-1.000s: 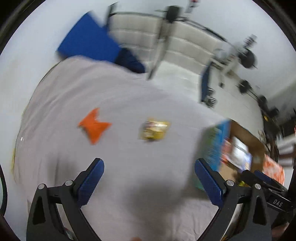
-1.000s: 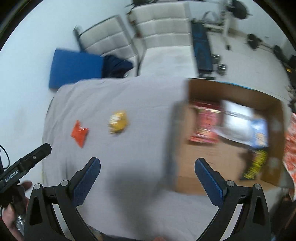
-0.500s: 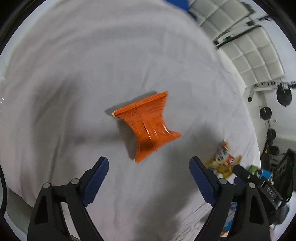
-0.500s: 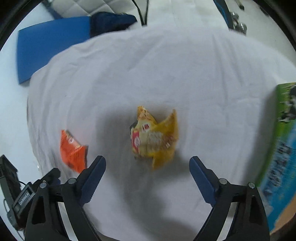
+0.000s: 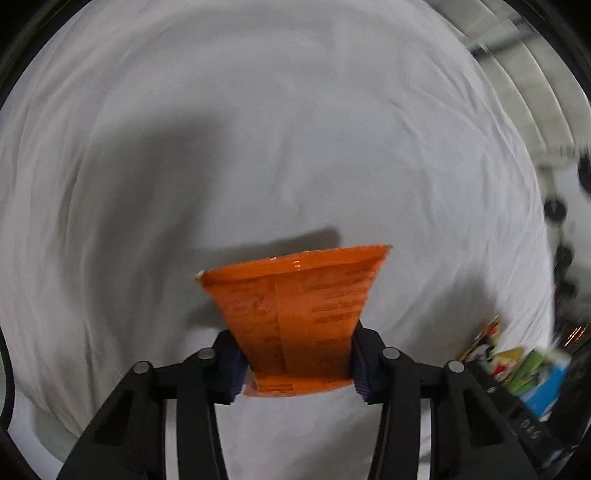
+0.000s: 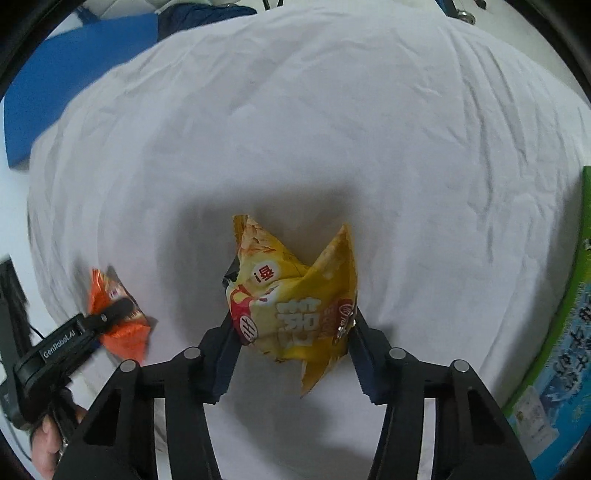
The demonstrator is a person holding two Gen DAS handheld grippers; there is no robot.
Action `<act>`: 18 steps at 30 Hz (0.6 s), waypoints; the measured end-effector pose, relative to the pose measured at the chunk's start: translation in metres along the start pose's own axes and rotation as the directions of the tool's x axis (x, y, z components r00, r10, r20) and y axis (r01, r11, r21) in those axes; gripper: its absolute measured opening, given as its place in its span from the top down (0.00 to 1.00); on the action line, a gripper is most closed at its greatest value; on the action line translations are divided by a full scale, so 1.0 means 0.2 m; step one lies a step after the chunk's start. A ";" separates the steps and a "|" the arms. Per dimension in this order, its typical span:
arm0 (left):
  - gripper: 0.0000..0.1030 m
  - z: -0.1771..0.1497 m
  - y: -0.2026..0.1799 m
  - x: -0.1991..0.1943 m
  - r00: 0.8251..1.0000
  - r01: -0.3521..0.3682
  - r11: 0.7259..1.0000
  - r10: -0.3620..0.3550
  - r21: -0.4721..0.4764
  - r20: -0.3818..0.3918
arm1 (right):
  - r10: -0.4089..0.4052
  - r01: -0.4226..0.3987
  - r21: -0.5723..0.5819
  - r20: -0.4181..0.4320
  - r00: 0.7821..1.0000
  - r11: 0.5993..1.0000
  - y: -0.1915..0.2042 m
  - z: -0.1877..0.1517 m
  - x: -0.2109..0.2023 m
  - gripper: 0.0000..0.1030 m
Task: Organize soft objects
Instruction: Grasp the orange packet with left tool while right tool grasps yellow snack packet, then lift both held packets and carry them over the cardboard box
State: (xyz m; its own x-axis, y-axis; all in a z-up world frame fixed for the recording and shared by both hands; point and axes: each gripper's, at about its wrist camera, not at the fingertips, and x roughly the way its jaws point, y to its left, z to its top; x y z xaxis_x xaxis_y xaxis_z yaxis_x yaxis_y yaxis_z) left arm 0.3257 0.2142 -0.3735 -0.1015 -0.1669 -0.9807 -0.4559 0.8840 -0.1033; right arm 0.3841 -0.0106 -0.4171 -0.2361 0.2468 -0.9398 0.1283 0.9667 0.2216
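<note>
An orange snack packet (image 5: 295, 314) lies on the white sheet (image 5: 258, 129). My left gripper (image 5: 297, 363) is shut on its near end, its pads pressing both sides. It also shows in the right wrist view (image 6: 118, 321), with the left gripper (image 6: 110, 314) on it. A yellow chip bag (image 6: 291, 306) lies on the sheet in the right wrist view. My right gripper (image 6: 291, 354) is shut on its lower part, the bag crumpled between the pads.
A green and blue printed box (image 6: 561, 343) stands at the right edge, also in the left wrist view (image 5: 532, 376). A blue mat (image 6: 70, 66) and dark cloth (image 6: 199, 14) lie beyond the sheet at far left.
Both grippers moved forward and down onto the packets and closed: the left on the orange packet, the right on the yellow bag.
</note>
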 end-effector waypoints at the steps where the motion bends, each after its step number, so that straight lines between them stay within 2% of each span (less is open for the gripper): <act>1: 0.60 -0.02 -0.03 0.00 1.000 -0.023 0.999 0.022 0.042 0.014 | -0.015 0.015 -0.019 -0.011 1.000 1.000 0.00 -0.02 0.01 0.46; 3: 0.61 -0.08 -0.13 -0.01 0.996 -0.081 0.984 0.074 0.161 0.050 | -0.049 0.047 -0.053 -0.034 0.998 0.997 -0.01 -0.05 0.02 0.47; 5: 0.62 -0.17 -0.22 0.00 0.990 -0.139 0.950 0.123 0.280 0.073 | -0.071 0.066 -0.083 -0.048 0.996 0.994 -0.01 -0.09 0.04 0.47; 7: 0.62 -0.24 -0.27 0.02 0.984 -0.176 0.923 0.153 0.342 0.092 | -0.080 0.075 -0.100 -0.044 0.996 0.992 -0.01 -0.11 0.05 0.47; 9: 0.61 -0.28 -0.30 0.05 0.980 -0.196 0.911 0.171 0.363 0.101 | -0.079 0.075 -0.113 -0.033 0.996 0.991 0.00 -0.11 0.05 0.45; 14: 0.60 -0.31 -0.29 0.08 0.986 -0.164 0.930 0.144 0.330 0.083 | -0.046 0.044 -0.087 -0.021 0.999 0.995 -0.01 -0.11 0.08 0.43; 18: 0.60 -0.32 -0.25 0.09 0.986 -0.163 0.930 0.140 0.329 0.092 | -0.049 0.049 -0.070 0.003 0.999 0.996 0.02 -0.10 0.09 0.43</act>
State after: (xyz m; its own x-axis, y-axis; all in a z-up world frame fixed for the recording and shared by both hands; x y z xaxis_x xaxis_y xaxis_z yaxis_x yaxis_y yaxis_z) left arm 0.2899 0.1389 -0.3748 -0.0830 -0.0004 -0.9965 -0.1166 0.9931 0.0094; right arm 0.3620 -0.0018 -0.4277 -0.2395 0.1988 -0.9503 0.0493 0.9800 0.1926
